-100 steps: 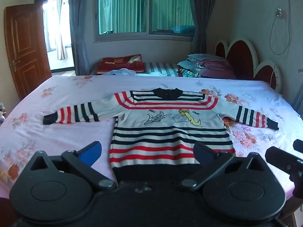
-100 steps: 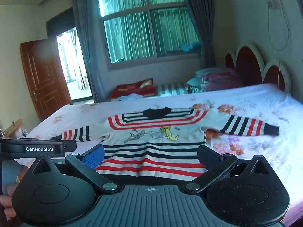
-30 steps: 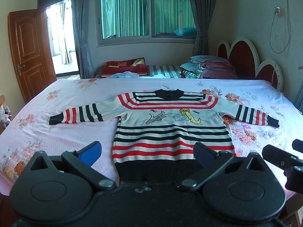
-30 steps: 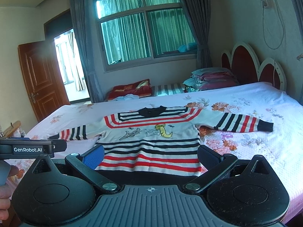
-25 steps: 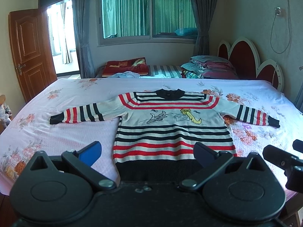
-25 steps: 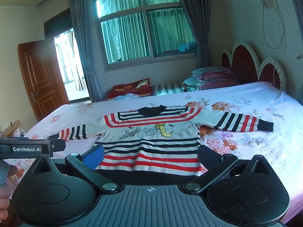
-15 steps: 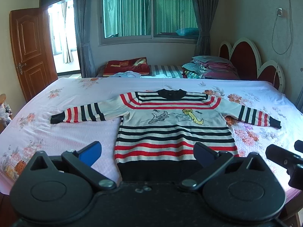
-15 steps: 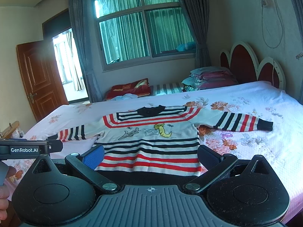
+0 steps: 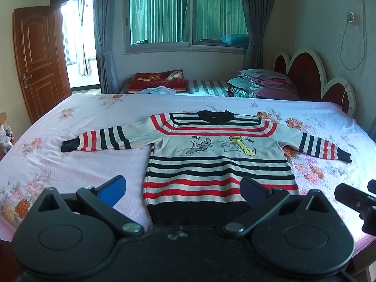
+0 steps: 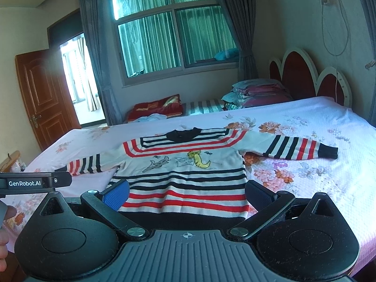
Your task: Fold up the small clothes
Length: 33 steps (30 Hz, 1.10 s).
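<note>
Left wrist view showed one small striped sweater (image 9: 218,162) lying flat, front up, on the floral bedspread (image 9: 77,164), collar toward the far side of the bed and black hem nearest the camera. Both sleeves were spread outward: the left sleeve (image 9: 101,139) straight out to the side, the right sleeve (image 9: 322,146) angled slightly down. The left gripper (image 9: 181,189) hung just short of the hem with its jaws spread wide and nothing between them. The right gripper (image 10: 186,192) was likewise wide apart and empty, also facing the hem from a little further right.

The sweater looked like a soft, light knit: limp, likely to drape and sag when lifted, and fairly grippy against the textured bedspread, so it would probably drag the cloth unless raised clear. It did not appear fragile. The cuffs, shoulder seams and ribbed hem corners seemed the thicker, firmer places to pinch; a cuff in each gripper would suit bringing the sleeves across the chest.

By count: one sweater, two sleeves, two grippers, one cartoon print with two figures on the chest. Beyond the bed stood one stack of folded bedding (image 9: 260,83) and one red cushion (image 9: 159,80).
</note>
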Motion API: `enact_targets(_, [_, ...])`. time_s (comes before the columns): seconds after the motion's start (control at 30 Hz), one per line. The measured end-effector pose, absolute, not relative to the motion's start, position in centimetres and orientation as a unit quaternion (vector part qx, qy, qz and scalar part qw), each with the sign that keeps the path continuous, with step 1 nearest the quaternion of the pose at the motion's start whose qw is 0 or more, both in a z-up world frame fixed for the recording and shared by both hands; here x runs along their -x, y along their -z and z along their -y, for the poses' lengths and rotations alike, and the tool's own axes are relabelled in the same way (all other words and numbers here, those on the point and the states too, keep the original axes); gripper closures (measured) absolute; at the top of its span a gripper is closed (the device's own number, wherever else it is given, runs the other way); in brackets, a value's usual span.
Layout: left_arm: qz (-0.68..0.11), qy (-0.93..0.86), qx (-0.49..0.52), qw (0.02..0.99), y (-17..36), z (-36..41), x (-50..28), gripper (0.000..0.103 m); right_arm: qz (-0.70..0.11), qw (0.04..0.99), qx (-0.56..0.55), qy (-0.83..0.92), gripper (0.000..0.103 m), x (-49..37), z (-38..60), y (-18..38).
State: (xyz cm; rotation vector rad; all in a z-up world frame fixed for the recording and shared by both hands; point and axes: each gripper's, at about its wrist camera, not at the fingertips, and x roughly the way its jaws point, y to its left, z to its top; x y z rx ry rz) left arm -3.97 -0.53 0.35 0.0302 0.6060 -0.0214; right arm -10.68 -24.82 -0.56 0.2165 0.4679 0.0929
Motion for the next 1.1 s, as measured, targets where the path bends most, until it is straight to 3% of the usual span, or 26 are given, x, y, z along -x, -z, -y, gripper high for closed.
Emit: enact_targets(1.1, [-0.350,0.033,-0.015,0.936,5.1,-3.6,-13.9,0.000,-0.267,0.953,-0.128,0.059,0.000,-3.1,25.5,5.2])
